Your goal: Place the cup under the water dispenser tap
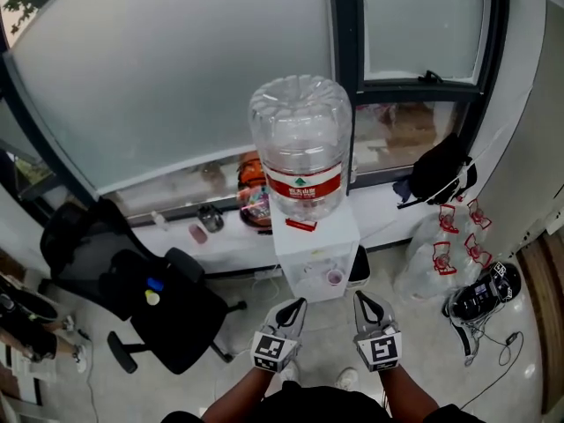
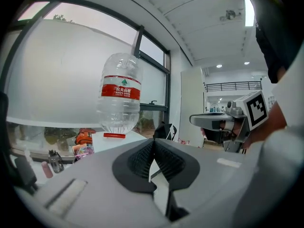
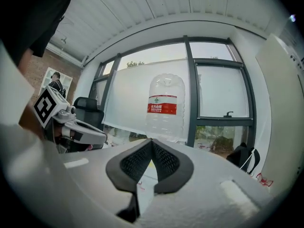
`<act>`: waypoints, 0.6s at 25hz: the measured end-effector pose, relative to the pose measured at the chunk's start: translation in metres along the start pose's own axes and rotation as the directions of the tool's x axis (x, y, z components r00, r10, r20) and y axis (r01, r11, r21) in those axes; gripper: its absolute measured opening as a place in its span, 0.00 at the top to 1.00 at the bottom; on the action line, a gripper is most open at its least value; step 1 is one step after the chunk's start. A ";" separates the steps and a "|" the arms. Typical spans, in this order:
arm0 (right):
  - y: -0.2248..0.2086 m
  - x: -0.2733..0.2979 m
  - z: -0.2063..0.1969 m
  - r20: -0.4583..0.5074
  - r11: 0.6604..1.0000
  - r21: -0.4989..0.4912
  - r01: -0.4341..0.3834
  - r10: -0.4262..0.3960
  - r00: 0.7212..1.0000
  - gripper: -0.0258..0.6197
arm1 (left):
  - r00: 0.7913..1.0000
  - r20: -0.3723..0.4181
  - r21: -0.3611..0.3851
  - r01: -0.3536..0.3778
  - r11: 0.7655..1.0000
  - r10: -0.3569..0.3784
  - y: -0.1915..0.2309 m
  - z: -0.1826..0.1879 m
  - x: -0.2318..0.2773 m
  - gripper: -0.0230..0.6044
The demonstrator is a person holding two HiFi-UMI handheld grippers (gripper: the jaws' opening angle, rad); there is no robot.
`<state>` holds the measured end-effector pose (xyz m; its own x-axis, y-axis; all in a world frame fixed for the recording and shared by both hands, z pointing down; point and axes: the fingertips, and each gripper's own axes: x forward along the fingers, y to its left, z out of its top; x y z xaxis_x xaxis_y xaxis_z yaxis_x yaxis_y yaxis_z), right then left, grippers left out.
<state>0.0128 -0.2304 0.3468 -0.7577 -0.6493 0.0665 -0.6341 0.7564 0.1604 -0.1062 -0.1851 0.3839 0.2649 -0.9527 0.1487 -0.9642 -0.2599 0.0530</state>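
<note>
1. Grippers hung side by side at the near edge of the head view, both pointing toward the white water dispenser [image 1: 308,245] farther off.
2. On the left gripper [image 1: 298,305], the pads were pressed together with nothing between them.
3. On the right gripper [image 1: 360,298], the jaws were likewise closed and empty.
4. A small pinkish cup [image 1: 334,278] stood in the dispenser's front recess, apart from both grippers; the tap itself was too small to make out.
5. A large clear bottle [image 1: 300,144] with a red label sat upside down on the dispenser.
6. A black office chair [image 1: 141,289] stood to the left, and a black bag [image 1: 438,167] rested on the sill [image 1: 220,241] to the right.
</note>
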 end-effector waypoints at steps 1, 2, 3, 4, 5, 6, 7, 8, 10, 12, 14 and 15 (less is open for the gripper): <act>-0.002 0.001 0.003 0.005 1.000 -0.003 0.003 -0.003 1.000 0.96 | 1.000 0.002 0.009 -0.001 1.000 0.001 0.002 0.004 0.000 0.94; -0.003 0.001 0.006 0.007 1.000 -0.005 0.004 -0.004 1.000 0.96 | 1.000 0.004 0.016 -0.002 1.000 0.002 0.003 0.006 0.000 0.93; -0.003 0.002 0.008 0.008 1.000 -0.007 0.004 -0.004 1.000 0.96 | 1.000 0.004 0.020 -0.004 1.000 0.004 0.005 0.008 0.000 0.93; -0.003 0.002 0.009 0.009 1.000 -0.010 0.003 -0.003 1.000 0.96 | 1.000 0.005 0.022 -0.006 1.000 0.006 0.006 0.010 -0.001 0.93; -0.004 0.002 0.009 0.008 1.000 -0.012 0.002 -0.002 1.000 0.96 | 1.000 0.005 0.021 -0.007 1.000 0.007 0.006 0.011 -0.001 0.93; -0.004 0.002 0.010 0.007 1.000 -0.012 0.003 -0.003 1.000 0.96 | 1.000 0.007 0.020 -0.008 1.000 0.007 0.007 0.013 -0.001 0.93; -0.005 0.002 0.010 0.007 1.000 -0.010 0.006 -0.006 1.000 0.96 | 1.000 0.008 0.019 -0.007 1.000 0.007 0.006 0.014 -0.001 0.93; -0.007 0.002 0.010 0.007 1.000 -0.008 0.009 -0.009 1.000 0.96 | 1.000 0.010 0.018 -0.007 1.000 0.007 0.006 0.015 0.000 0.93; -0.008 0.003 0.011 0.008 1.000 -0.006 0.013 -0.013 1.000 0.96 | 1.000 0.011 0.018 -0.008 1.000 0.008 0.005 0.016 0.000 0.93; -0.008 0.004 0.012 0.014 1.000 -0.006 0.015 -0.015 1.000 0.96 | 1.000 0.008 0.022 -0.007 1.000 0.007 0.005 0.017 0.000 0.93; -0.007 0.005 0.013 0.021 1.000 -0.002 0.021 -0.021 1.000 0.96 | 1.000 0.005 0.025 0.000 1.000 0.000 0.004 0.017 0.001 0.93; -0.008 0.006 0.014 0.024 1.000 0.001 0.023 -0.023 0.999 0.96 | 1.000 0.004 0.027 0.004 1.000 -0.004 0.003 0.017 0.001 0.93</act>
<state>0.0109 -0.2391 0.3323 -0.7461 -0.6647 0.0389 -0.6518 0.7410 0.1612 -0.1090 -0.1900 0.3673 0.2687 -0.9522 0.1450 -0.9631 -0.2677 0.0269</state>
